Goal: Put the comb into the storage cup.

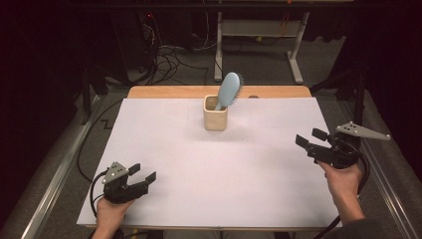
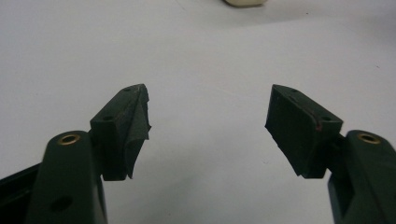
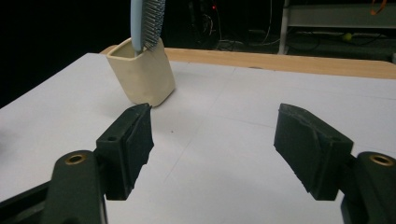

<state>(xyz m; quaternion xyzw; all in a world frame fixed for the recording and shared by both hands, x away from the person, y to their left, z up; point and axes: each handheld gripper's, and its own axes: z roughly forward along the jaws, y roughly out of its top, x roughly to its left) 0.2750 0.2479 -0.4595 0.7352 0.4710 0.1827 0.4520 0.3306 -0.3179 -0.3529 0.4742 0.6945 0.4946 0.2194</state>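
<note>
The brush (image 1: 229,90) stands handle-down in the cup (image 1: 215,113), head leaning up and to the right over the rim; the cup sits toward the far middle of the white surface (image 1: 174,164), well apart from both hands. The left claw (image 1: 142,173) hovers low at the near left corner, jaws spread wide with nothing between them; the left gripper view shows bare surface between its pads (image 2: 137,123) and the cup's base (image 2: 245,2) at the top edge. The right claw (image 1: 311,138) is held at the near right, raised a little, jaws also wide apart and empty; the right gripper view has the cup (image 3: 142,74) and brush (image 3: 147,21) ahead and to the left of its line.

Risks, as I judge them: the cup looks light and the brush top-heavy, so a sideways knock on the head could tip the cup over; a pull along the lean instead of straight up could drag the cup with the handle; the bristle side offers a poor grip, so pads closing there may slip; the right claw is aimed off the brush, so closing without re-aiming would catch the cup's rim or nothing.
</note>
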